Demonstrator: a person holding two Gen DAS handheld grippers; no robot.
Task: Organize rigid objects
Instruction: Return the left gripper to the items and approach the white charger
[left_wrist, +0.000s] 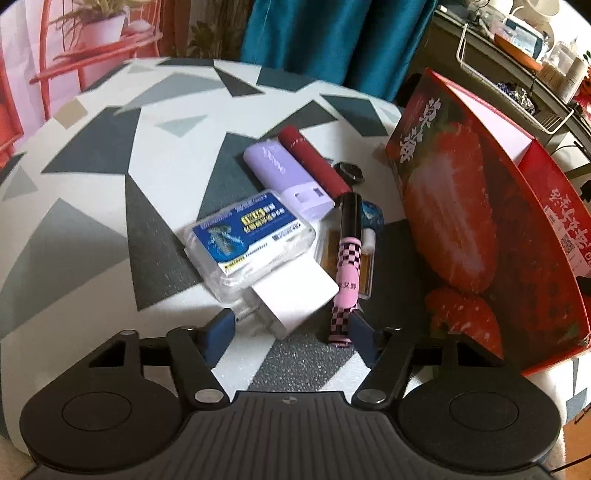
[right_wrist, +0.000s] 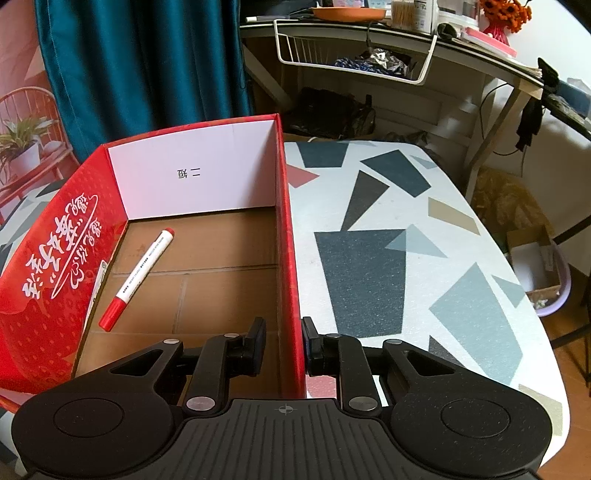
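A pile of small objects lies mid-table in the left wrist view: a white charger (left_wrist: 291, 295), a clear box with a blue label (left_wrist: 251, 236), a lilac case (left_wrist: 288, 177), a dark red tube (left_wrist: 314, 162) and a pink checkered pen (left_wrist: 345, 273). My left gripper (left_wrist: 291, 328) is open, its fingers on either side of the charger's near end. The red strawberry box (left_wrist: 461, 221) stands to the right. In the right wrist view my right gripper (right_wrist: 283, 339) is shut on the red box's right wall (right_wrist: 286, 240). A red-capped white marker (right_wrist: 138, 277) lies inside the box.
The table (right_wrist: 406, 221) has a white top with grey and dark triangles. Behind it hang a teal curtain (right_wrist: 147, 55) and stands a desk with a white wire basket (right_wrist: 351, 55). A lilac bin (right_wrist: 546, 280) sits on the floor to the right.
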